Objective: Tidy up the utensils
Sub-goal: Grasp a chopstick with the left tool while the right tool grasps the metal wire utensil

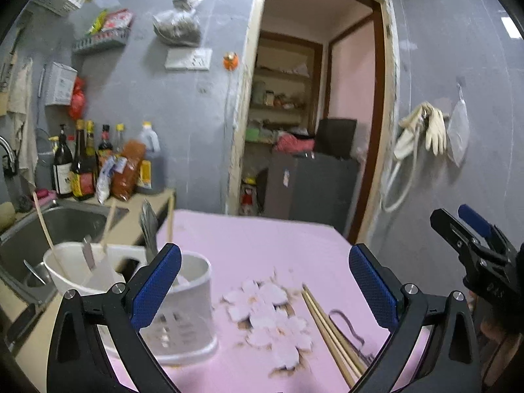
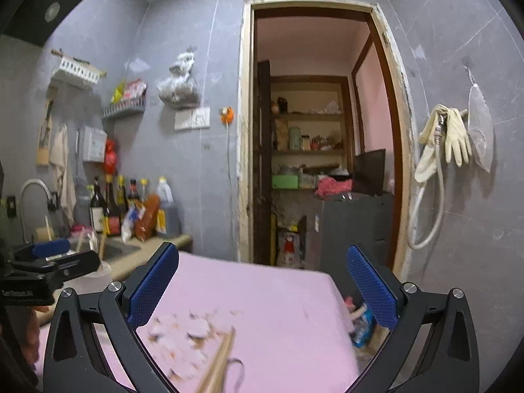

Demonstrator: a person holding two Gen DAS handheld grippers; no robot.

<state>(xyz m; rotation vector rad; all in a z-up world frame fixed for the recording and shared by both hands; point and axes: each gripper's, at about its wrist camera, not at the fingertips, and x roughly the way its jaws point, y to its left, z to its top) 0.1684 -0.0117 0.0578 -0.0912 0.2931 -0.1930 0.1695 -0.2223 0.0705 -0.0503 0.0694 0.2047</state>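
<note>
White plastic utensil holder [image 1: 137, 281] with slotted walls stands at the left edge of the pink flower-print table cover [image 1: 262, 245], already holding spoons and sticks, sink just beside it. Left gripper [image 1: 265, 290] hovers above the table, jaws spread wide, nothing between them. Pale wooden chopsticks [image 1: 330, 330] lie loose on the cover, to the holder's right, next to a thin dark wire loop [image 1: 347, 324]. Right gripper [image 2: 262, 290] hovers too — jaws spread, empty. Risks: thin sticks could roll or splay under a flat pinch, snag the wire — or a bump tips the holder toward the sink.
</note>
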